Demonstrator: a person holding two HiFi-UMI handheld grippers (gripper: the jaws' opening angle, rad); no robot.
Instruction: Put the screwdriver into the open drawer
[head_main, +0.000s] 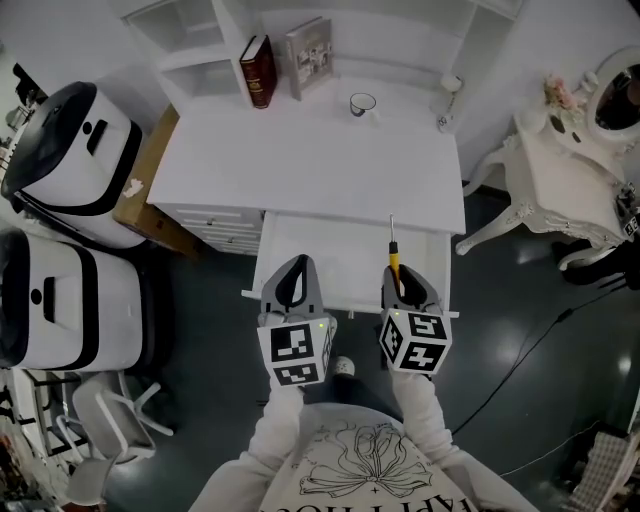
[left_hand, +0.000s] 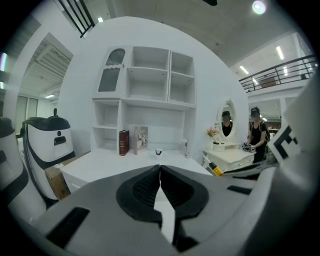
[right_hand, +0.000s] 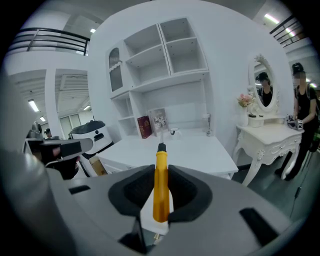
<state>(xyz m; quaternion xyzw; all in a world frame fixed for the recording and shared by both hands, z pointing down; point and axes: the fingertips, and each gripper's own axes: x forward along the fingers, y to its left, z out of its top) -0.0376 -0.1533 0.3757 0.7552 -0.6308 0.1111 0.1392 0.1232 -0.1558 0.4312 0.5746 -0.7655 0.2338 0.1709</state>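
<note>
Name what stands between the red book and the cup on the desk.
A grey-covered book stands between them, close beside the red book, apart from the cup; the head view shows it.
</note>
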